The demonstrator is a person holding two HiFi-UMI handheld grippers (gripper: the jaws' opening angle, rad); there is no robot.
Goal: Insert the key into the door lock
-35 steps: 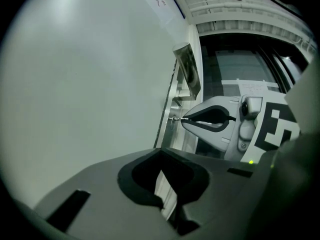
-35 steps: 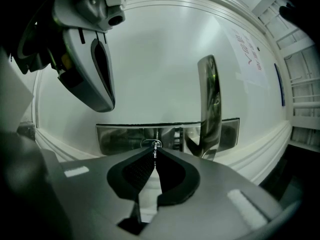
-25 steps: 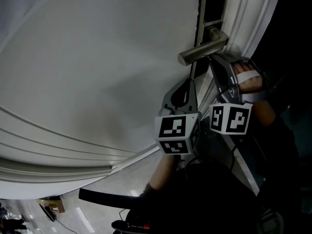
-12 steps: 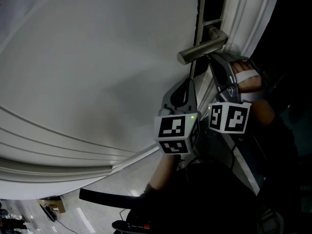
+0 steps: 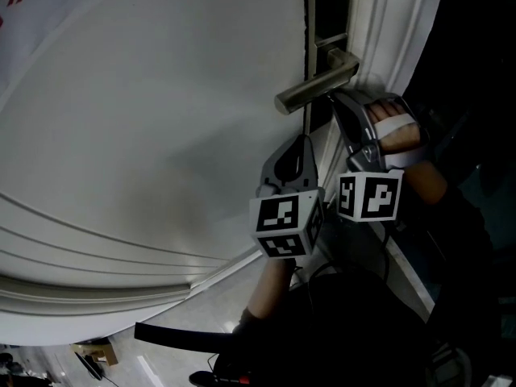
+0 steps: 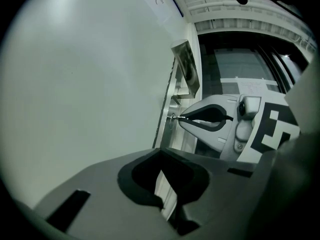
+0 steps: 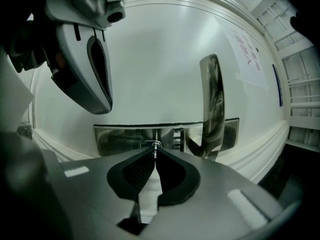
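Observation:
My right gripper (image 7: 155,153) is shut on a small metal key (image 7: 155,147). The key's tip sits at the keyhole (image 7: 151,144) in the shiny steel lock plate (image 7: 117,138), just left of the lever handle (image 7: 212,101). In the left gripper view the same right gripper (image 6: 183,118) holds the key (image 6: 175,118) against the plate's edge (image 6: 171,106). How deep the key sits is hidden. My left gripper (image 6: 164,206) is shut on nothing and hangs below, close to the white door (image 5: 145,119). In the head view the right gripper (image 5: 337,97) reaches under the handle (image 5: 314,83), with the left gripper (image 5: 304,139) beneath it.
White moulded trim (image 5: 97,272) runs along the door near the grippers. The dark door gap and frame (image 5: 330,6) lie beside the lock. A paper notice (image 7: 247,54) hangs on the door. The person's hand (image 5: 395,131) and dark sleeves fill the lower right.
The head view has slid, so door, handle and grippers sit a little further left and up. Both grippers keep the same place against the lock.

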